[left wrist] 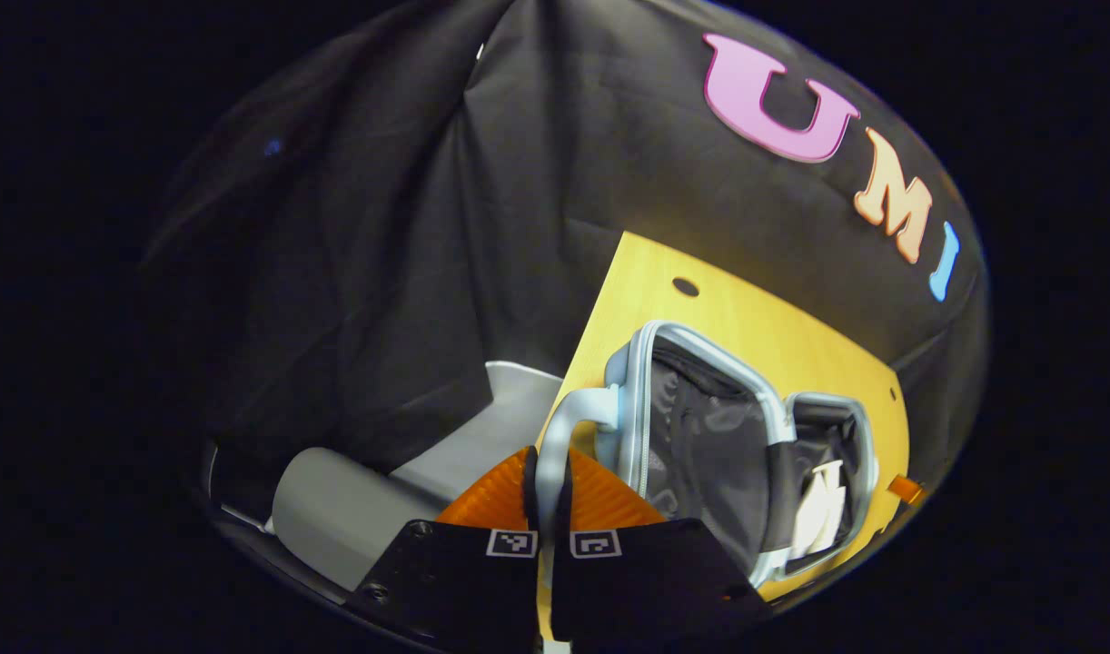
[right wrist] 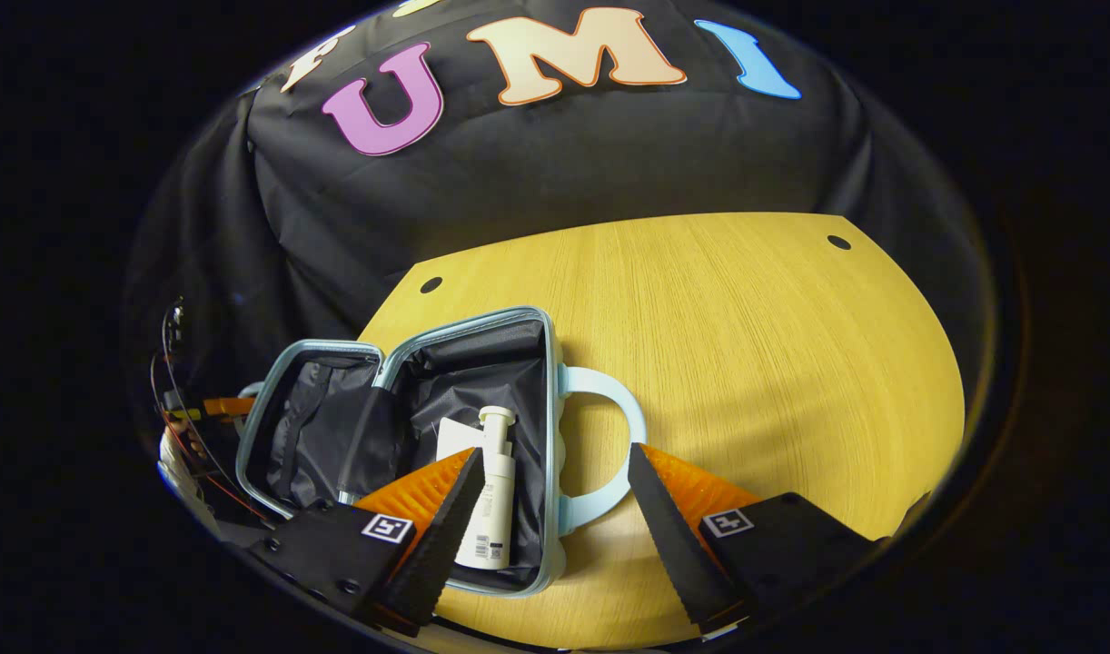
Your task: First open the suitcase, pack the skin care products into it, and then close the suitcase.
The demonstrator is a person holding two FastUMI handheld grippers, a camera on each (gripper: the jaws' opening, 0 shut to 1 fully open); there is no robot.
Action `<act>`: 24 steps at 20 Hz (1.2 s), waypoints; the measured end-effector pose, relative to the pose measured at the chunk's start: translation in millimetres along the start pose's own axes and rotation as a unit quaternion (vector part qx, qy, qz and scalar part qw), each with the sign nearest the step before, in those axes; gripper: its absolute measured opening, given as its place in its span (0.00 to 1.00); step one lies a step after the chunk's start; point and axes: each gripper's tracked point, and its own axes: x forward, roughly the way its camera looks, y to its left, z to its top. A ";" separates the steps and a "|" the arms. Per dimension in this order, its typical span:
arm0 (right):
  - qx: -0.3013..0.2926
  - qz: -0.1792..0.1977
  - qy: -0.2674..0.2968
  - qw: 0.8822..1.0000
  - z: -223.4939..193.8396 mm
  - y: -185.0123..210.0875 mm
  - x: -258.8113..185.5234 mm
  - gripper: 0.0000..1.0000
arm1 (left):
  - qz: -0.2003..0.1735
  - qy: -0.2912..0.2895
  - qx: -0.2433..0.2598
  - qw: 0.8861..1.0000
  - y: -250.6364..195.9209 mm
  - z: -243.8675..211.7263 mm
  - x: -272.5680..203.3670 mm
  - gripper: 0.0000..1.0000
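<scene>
A light-blue suitcase [right wrist: 548, 381] lies open on the wooden table [right wrist: 746, 345], both halves lined in dark grey. Its right half holds a white pump bottle [right wrist: 491, 495] and a white box [right wrist: 453, 438]. My right gripper [right wrist: 555, 513] is open and hovers over that half's rim and its pale handle [right wrist: 620, 427]. In the left gripper view, my left gripper [left wrist: 551, 495] is shut on the pale handle [left wrist: 564, 427] of the near, empty half [left wrist: 700, 436]. White products [left wrist: 823, 509] lie in the far half.
The table's side edge [left wrist: 591, 354] runs just past the left gripper, with a grey shape [left wrist: 337, 509] below it. Open tabletop lies right of the suitcase. Black cloth hangs behind. Small holes [right wrist: 838, 242] mark the table's corners.
</scene>
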 end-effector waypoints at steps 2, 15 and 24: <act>0.002 0.006 -0.005 1.000 2.1 -5.5 -4.8 0.99 | -0.012 -0.022 0.006 1.000 -23.4 13.6 -19.5 0.00; 0.045 0.003 -0.020 0.999 7.4 -87.4 -54.3 0.99 | -0.164 -0.095 0.077 0.979 -254.0 64.0 -92.1 0.00; 0.077 -0.021 -0.035 0.996 20.9 -159.5 -80.0 0.97 | -0.297 -0.036 0.061 0.952 -409.1 12.5 -92.3 0.00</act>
